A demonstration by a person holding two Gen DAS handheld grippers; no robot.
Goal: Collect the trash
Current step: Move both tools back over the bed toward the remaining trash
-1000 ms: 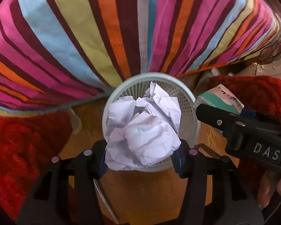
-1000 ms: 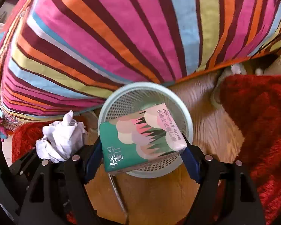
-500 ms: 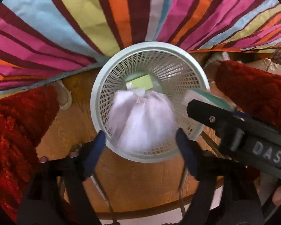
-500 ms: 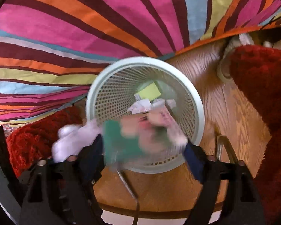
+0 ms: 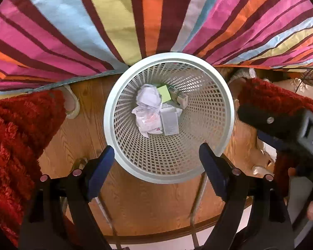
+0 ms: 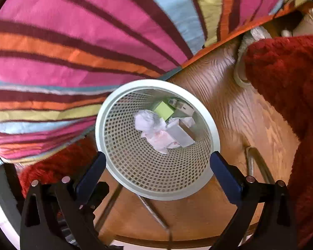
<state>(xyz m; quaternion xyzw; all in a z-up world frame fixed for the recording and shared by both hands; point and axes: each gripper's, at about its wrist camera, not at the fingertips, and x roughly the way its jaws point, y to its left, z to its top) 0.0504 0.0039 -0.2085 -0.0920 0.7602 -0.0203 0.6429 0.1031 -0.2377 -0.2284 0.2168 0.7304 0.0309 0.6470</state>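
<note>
Both grippers poised above the basket point(image 5: 227, 112), viewed down their fingers. The left gripper point(image 5: 156, 162) has its jaws apart and empty; the right gripper point(image 6: 156, 170) has just been opening and stands at its widest, nothing between its jaws. Each is aimed steeply down over the rim, evidently so that released trash falls straight inside. The paper ball point(image 5: 148, 98) lies at the basket bottom, well below and ahead of the left fingertips, touching a white packet point(image 5: 170, 120) and beside a green note point(image 5: 164, 92); the same heap shows in the right view, paper ball point(image 6: 148, 120) below the open jaws. The basket stands on a wood floor point(image 5: 148, 204) against a striped cover point(image 5: 135, 20), red rugs point(image 5: 14, 135) flanking it. Judged: this drop is done, both hands free for more trash
</note>
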